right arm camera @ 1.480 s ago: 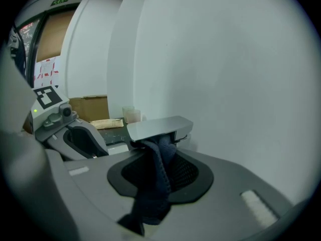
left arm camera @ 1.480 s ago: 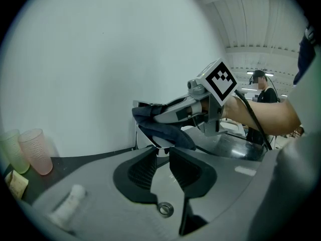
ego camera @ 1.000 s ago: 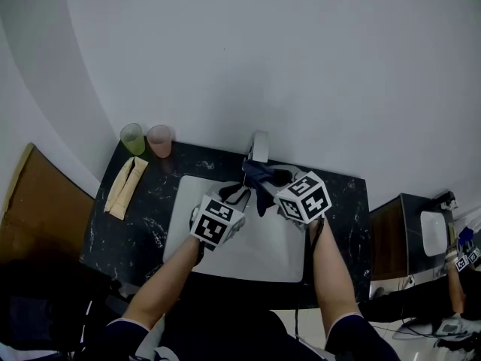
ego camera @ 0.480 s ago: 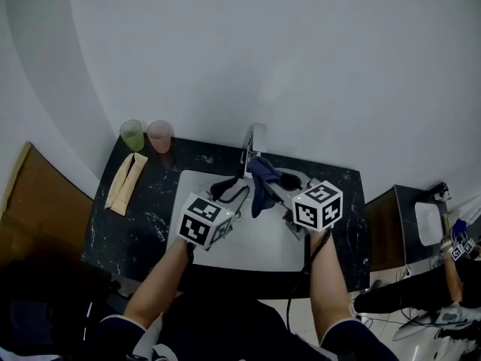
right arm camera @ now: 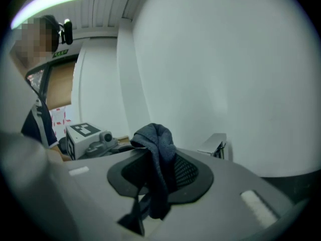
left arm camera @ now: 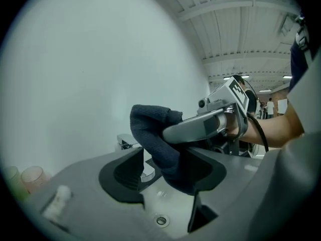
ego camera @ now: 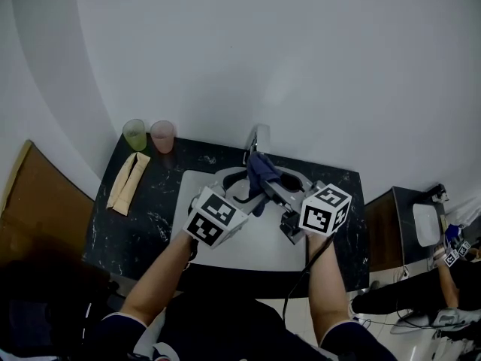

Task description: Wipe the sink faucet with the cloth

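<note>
A dark blue cloth point(ego camera: 261, 173) hangs over the white sink point(ego camera: 183, 201), just in front of the chrome faucet point(ego camera: 259, 138). My right gripper point(ego camera: 265, 180) is shut on the cloth point(right arm camera: 156, 139). Its jaws are opening a little, and the pads still press on the fabric. My left gripper point(ego camera: 238, 186) is to the left of it, and its jaws are opening wide. In the left gripper view the cloth point(left arm camera: 155, 134) dangles between those spread jaws. It is carried only by the right gripper point(left arm camera: 170, 132). The faucet point(left arm camera: 128, 142) shows behind the cloth.
A green cup point(ego camera: 135, 135) and a pink cup point(ego camera: 161, 136) stand at the back left of the black marble counter point(ego camera: 150, 216). A beige folded bundle point(ego camera: 125, 183) lies below them. The drain point(left arm camera: 160, 220) is under the grippers. A white wall rises behind the faucet.
Both grippers have risen and carried the cloth up and back toward the faucet. The left jaws have sprung open and let go of the cloth. The right cube has swung to the right.
</note>
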